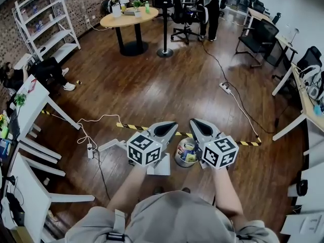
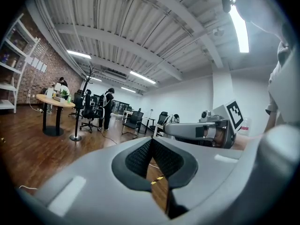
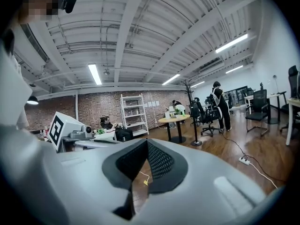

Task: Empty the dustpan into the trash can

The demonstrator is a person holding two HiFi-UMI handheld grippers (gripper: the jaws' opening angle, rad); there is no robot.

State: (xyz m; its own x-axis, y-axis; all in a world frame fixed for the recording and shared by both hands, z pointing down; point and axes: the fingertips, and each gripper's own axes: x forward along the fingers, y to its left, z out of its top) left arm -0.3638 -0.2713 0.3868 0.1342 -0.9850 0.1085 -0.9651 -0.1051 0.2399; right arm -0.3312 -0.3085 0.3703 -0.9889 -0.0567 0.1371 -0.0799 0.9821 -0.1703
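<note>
Wood floor: dustpan lies just beside litter-holding trash can; left gripper and right gripper above, jaws closed, empty; emptying seemingly done, pan's inside hidden.

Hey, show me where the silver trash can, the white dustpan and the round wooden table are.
Silver metal trash can (image 1: 180,161): head view, on its outer wall.
White plastic dustpan (image 1: 163,167): head view, on its flat pan.
Round wooden table (image 1: 132,19): head view, on bare tabletop.
</note>
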